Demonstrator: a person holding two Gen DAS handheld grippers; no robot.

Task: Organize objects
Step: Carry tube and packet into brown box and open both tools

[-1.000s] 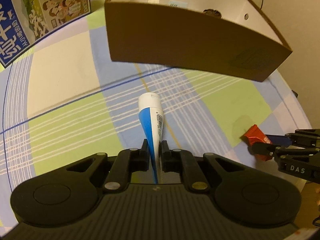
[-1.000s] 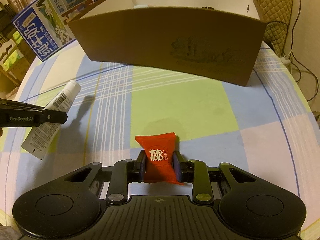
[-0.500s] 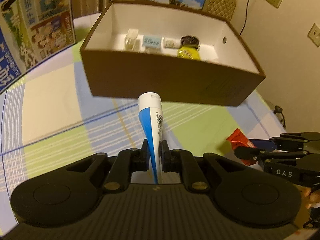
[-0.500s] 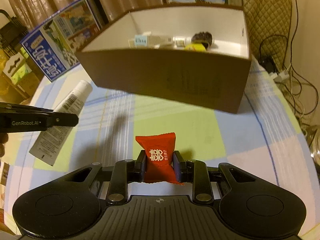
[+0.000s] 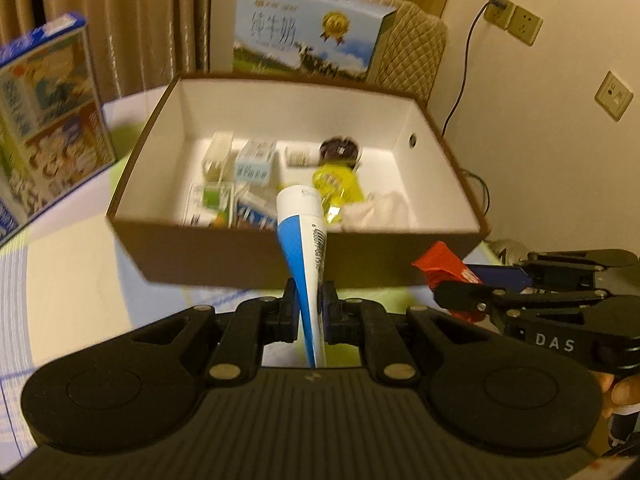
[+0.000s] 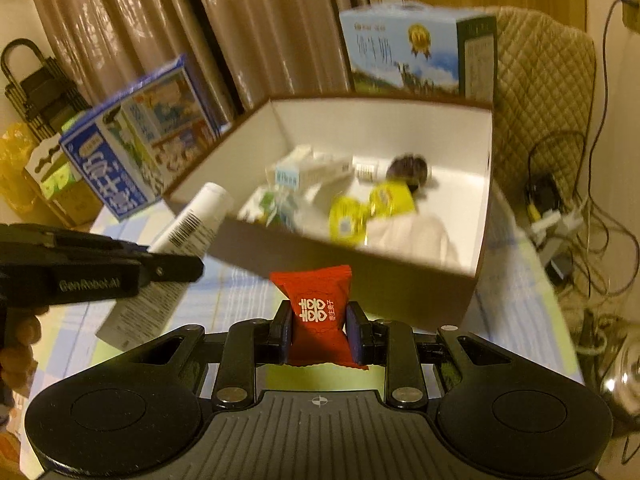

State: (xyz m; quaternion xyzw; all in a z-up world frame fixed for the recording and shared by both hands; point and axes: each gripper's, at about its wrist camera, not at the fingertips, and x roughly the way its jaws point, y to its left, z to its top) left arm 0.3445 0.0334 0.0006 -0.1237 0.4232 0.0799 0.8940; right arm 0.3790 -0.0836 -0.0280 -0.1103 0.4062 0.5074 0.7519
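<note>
Tube [image 5: 306, 248] clamped in left gripper [image 5: 309, 312], red packet [image 6: 318, 314] in right gripper [image 6: 319, 330]; cluttered box [image 5: 224, 248] ahead.

A blue and white tube [image 5: 304, 248] points its cap end over the near wall of the brown box [image 5: 240, 252]. A red candy packet [image 6: 318, 312] sits upright just before that box.

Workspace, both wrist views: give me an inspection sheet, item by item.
Surface: checked tablecloth, blue, green and white.
Job's things: white-and-blue tube in left gripper; red packet in right gripper; open brown box already holds small packages, a yellow packet, a dark round item and something white.
Clutter: two milk cartons beside and behind the box.
Grippers: both clamped, short of the box's near wall.
Cables: tangle beyond the table's right edge; cord at wall socket.
Surroundings: curtains, quilted chair.
</note>
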